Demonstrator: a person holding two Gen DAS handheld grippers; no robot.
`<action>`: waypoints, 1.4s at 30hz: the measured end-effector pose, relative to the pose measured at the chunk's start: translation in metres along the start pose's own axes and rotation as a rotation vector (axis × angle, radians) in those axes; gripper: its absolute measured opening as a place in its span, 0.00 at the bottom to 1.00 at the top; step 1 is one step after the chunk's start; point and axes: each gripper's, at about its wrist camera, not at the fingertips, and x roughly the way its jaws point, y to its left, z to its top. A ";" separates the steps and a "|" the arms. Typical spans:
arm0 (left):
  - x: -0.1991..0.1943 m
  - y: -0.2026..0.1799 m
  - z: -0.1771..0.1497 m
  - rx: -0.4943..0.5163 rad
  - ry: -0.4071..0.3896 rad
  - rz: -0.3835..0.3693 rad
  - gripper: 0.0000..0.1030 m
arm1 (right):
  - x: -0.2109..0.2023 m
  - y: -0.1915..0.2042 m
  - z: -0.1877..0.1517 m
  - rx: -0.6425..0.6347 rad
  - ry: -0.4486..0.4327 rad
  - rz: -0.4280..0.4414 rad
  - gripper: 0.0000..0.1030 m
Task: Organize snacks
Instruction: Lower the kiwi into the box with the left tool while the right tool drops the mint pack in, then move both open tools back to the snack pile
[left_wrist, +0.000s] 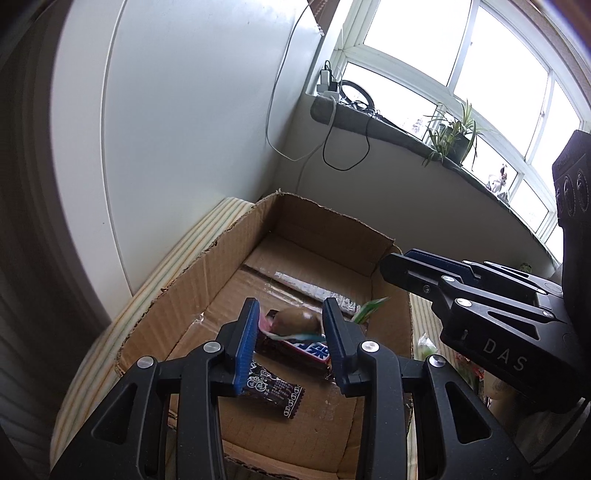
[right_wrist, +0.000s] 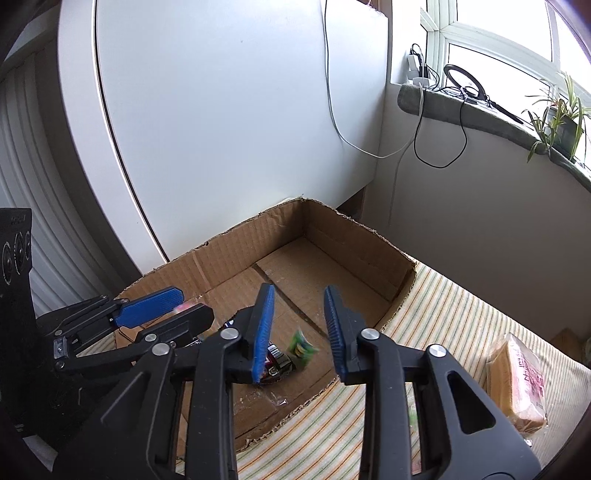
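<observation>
An open cardboard box (left_wrist: 192, 288) sits on a striped cloth. Inside lie a dark printed snack packet (left_wrist: 275, 391), a red-and-blue bar (left_wrist: 308, 349) and a brown round snack in a pale wrapper (left_wrist: 297, 319). My left gripper (left_wrist: 290, 343) is open and empty, just above these snacks. My right gripper (right_wrist: 299, 332) is open over the box (right_wrist: 332, 240); a blurred green packet (right_wrist: 301, 347) is in the air below its fingers. That green packet also shows in the left wrist view (left_wrist: 369, 308). The right gripper also appears in the left wrist view (left_wrist: 413, 266), the left one in the right wrist view (right_wrist: 173, 310).
The box stands against a white cabinet (right_wrist: 221, 129) and a wall. A wrapped bread pack (right_wrist: 517, 384) lies on the striped cloth (right_wrist: 461, 314) right of the box. More snacks (left_wrist: 461, 362) lie half hidden under the right gripper. A windowsill with cables (right_wrist: 436, 122) and plants (left_wrist: 450, 133) is behind.
</observation>
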 end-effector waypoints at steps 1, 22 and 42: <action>0.000 0.001 0.000 0.000 -0.002 0.004 0.33 | -0.001 -0.001 0.000 0.004 -0.006 0.003 0.50; -0.004 -0.010 -0.001 0.020 -0.011 0.006 0.33 | -0.031 -0.012 -0.007 0.000 -0.035 -0.038 0.70; 0.006 -0.087 -0.024 0.160 0.046 -0.140 0.48 | -0.123 -0.133 -0.094 0.180 0.038 -0.204 0.81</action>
